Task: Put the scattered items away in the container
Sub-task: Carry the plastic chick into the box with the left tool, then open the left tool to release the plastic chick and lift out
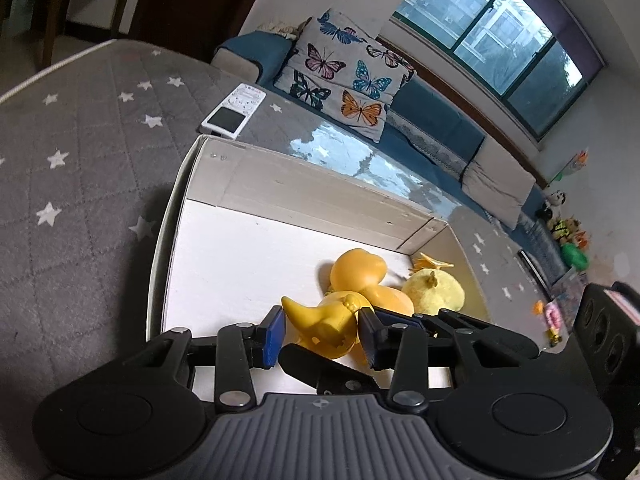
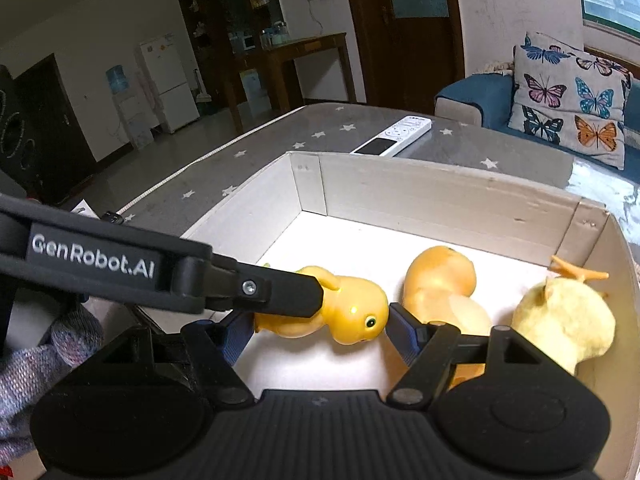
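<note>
A white cardboard box [image 1: 304, 184] [image 2: 440, 188] lies on the star-patterned grey surface. Inside it lie a yellow-orange rubber duck [image 1: 360, 270] [image 2: 438, 280] and a fuzzy yellow plush chick [image 1: 434, 290] [image 2: 564, 322]. A second rubber duck [image 1: 326, 322] [image 2: 352, 308] hangs over the box floor. My left gripper [image 1: 322, 330] has its blue pads against the duck's sides. My right gripper [image 2: 320, 326] straddles the same duck, its pads [image 2: 404, 334] at the duck's head and tail. The left gripper's black arm [image 2: 160, 272] crosses the right wrist view.
A white remote control [image 1: 234, 110] [image 2: 394, 136] lies behind the box. A butterfly cushion [image 1: 344, 76] [image 2: 568, 100] leans on the blue sofa [image 1: 436, 120]. Small toys [image 1: 554, 318] sit right of the box. A dark speaker [image 1: 608, 340] stands at the right.
</note>
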The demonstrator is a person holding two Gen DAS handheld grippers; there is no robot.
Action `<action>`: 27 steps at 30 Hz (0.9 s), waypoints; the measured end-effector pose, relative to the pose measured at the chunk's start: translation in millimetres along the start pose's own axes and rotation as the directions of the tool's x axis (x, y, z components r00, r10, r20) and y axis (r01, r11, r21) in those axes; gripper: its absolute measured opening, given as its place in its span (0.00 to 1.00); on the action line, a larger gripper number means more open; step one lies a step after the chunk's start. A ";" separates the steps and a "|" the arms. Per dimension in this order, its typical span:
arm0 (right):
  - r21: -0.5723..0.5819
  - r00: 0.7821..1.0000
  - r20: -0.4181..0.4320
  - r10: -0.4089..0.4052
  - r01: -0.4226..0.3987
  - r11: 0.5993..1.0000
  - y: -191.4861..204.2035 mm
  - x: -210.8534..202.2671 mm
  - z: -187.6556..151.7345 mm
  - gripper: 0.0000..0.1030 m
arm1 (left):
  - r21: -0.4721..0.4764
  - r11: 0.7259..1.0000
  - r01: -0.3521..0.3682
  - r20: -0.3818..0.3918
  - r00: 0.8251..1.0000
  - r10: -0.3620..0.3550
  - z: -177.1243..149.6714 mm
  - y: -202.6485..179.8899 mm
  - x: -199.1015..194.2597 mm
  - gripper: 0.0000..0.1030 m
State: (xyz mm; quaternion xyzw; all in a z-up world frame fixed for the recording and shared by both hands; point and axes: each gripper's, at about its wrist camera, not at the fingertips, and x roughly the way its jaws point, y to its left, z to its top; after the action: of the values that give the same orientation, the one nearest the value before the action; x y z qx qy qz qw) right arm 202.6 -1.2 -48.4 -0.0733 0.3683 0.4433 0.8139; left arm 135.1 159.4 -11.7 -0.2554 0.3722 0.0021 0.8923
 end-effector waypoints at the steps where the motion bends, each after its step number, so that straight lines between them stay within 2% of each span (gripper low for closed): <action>1: 0.001 1.000 -0.002 -0.001 0.001 1.000 0.2 -0.1 -0.3 0.71 | 0.007 1.000 -0.008 0.005 1.000 0.007 -0.9 -1.1 0.2 0.42; 17: 0.032 1.000 -0.012 0.009 -0.009 0.999 -0.8 -0.8 -0.7 0.73 | 0.046 0.998 -0.036 0.056 0.998 0.033 -3.1 -6.8 -7.4 0.41; 27: 0.025 0.999 0.039 0.002 -0.003 1.000 6.5 -17.9 -2.2 0.78 | 0.046 0.998 -0.040 0.090 0.995 0.036 -4.2 -9.5 -19.9 0.41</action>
State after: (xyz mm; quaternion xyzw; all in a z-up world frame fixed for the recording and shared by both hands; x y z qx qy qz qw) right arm 190.3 -10.3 -36.7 -0.0541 0.3580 0.4412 0.8211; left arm 119.8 152.9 3.3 -0.2268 0.3368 0.0216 0.9136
